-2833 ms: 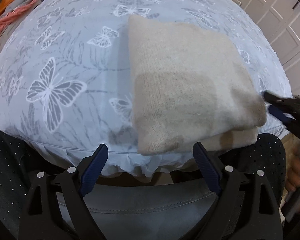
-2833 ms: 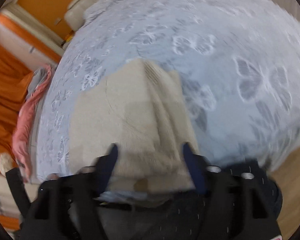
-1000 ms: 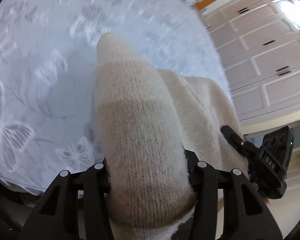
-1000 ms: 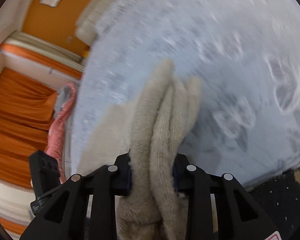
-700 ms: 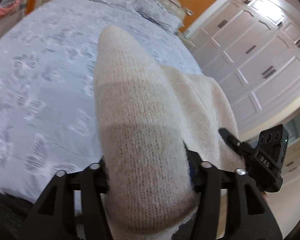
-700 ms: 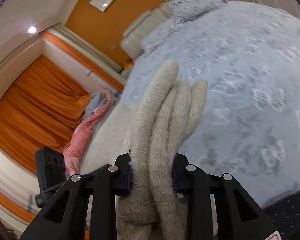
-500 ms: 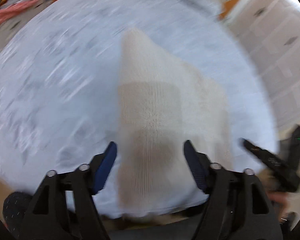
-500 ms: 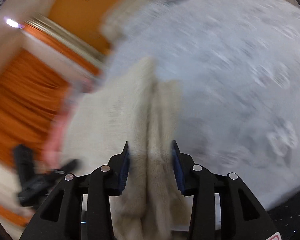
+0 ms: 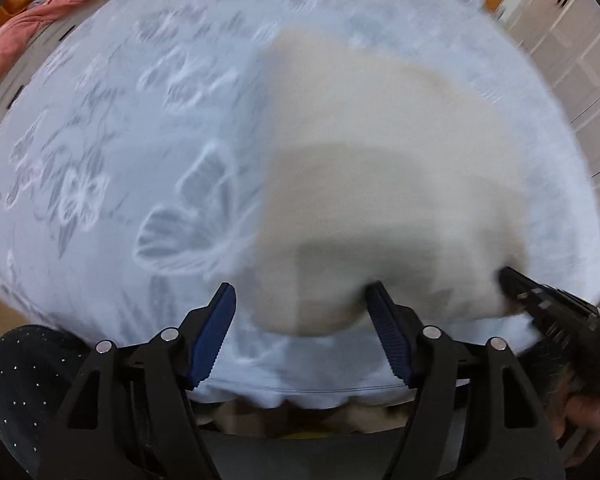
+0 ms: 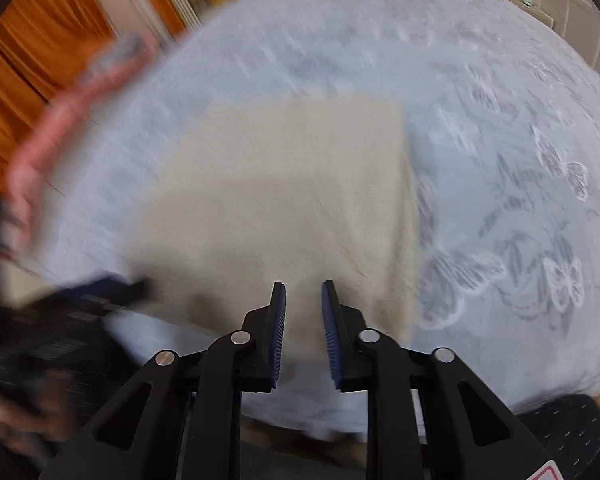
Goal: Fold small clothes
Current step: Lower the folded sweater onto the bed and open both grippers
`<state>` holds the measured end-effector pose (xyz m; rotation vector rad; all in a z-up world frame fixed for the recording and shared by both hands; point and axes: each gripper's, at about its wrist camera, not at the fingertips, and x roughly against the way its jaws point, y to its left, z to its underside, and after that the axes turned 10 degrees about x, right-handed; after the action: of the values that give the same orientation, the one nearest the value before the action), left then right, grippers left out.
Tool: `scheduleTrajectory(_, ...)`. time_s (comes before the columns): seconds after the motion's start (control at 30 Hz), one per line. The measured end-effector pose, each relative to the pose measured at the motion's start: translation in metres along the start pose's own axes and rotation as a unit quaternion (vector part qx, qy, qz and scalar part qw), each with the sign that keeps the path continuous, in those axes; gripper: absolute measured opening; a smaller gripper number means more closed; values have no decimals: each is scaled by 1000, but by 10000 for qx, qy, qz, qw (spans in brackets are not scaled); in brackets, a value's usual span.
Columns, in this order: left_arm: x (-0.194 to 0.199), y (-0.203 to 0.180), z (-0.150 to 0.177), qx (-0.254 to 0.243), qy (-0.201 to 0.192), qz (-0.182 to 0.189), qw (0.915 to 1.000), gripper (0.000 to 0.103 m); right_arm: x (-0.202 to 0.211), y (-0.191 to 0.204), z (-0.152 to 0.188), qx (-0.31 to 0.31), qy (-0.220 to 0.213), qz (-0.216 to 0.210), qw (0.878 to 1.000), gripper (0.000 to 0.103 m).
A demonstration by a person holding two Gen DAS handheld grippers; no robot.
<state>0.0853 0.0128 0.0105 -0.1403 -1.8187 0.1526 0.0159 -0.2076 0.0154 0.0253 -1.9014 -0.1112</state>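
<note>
Left gripper (image 9: 302, 316): jaws spread wide, nothing between the blue pads, hovering over the near edge of the folded beige knit garment (image 9: 380, 184). Its right pad sits at the garment's near edge; blur makes contact hard to call. Right gripper (image 10: 303, 312): jaws nearly together with a narrow gap left, no fabric visibly pinched, probably just clear of the garment's near edge, though blur limits certainty. In the left wrist view it shows at far right (image 9: 540, 300), tips at the garment's near-right corner.

Garment lies flat as a rough rectangle on the pale blue butterfly-print bedspread (image 9: 120, 140), close to the bed's near edge, right of centre in the left wrist view. In the right wrist view it fills the middle (image 10: 292, 200), bedspread (image 10: 520, 180) all around.

Pink cloth (image 10: 60, 120) lies at the bed's far-left side, orange curtain (image 10: 40, 40) behind it. White panelled wardrobe doors (image 9: 572, 40) at far right.
</note>
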Motion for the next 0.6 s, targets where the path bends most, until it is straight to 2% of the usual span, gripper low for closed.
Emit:
scheduleTrajectory(0.07, -10, 5, 8, 22, 97, 3, 10000, 66, -15, -31, 15, -833, -60, -672, 9942, 0)
scheduleTrajectory(0.1, -11, 5, 11, -17, 65, -34, 10000, 67, -13, -39, 19, -1097, -114, -873, 9901, 0)
scheduleTrajectory(0.13, -10, 3, 15, -97, 14, -121, 9999, 67, -7, -37, 20, -1080, -114, -826, 9906, 0)
scheduleTrajectory(0.23, -3, -5, 25, -227, -125, -210, 9994, 65, 20, -15, 19, -539, -293, -287, 9977, 1)
scheduleTrajectory(0.3, 9, -8, 33, -172, -298, -80, 9994, 65, 42, -4, 27, -408, -671, -104, 9969, 9)
scheduleTrajectory(0.4, 26, -12, 46, -66, -736, 142, 9972, 71, 57, 5, 49, -330, -1085, 340, 9930, 30)
scheduleTrajectory(0.47, 31, -16, 59, -64, -1052, 148, 9943, 74, 60, 8, 69, -430, -1363, 741, 9870, 51)
scheduleTrajectory(0.53, 29, -21, 70, -116, -1162, 102, 9931, 74, 56, 10, 79, -495, -1429, 1037, 9830, 57)
scheduleTrajectory(0.6, 24, -26, 78, -206, -1251, -16, 9919, 74, 48, 14, 91, -476, -1406, 1178, 9819, 60)
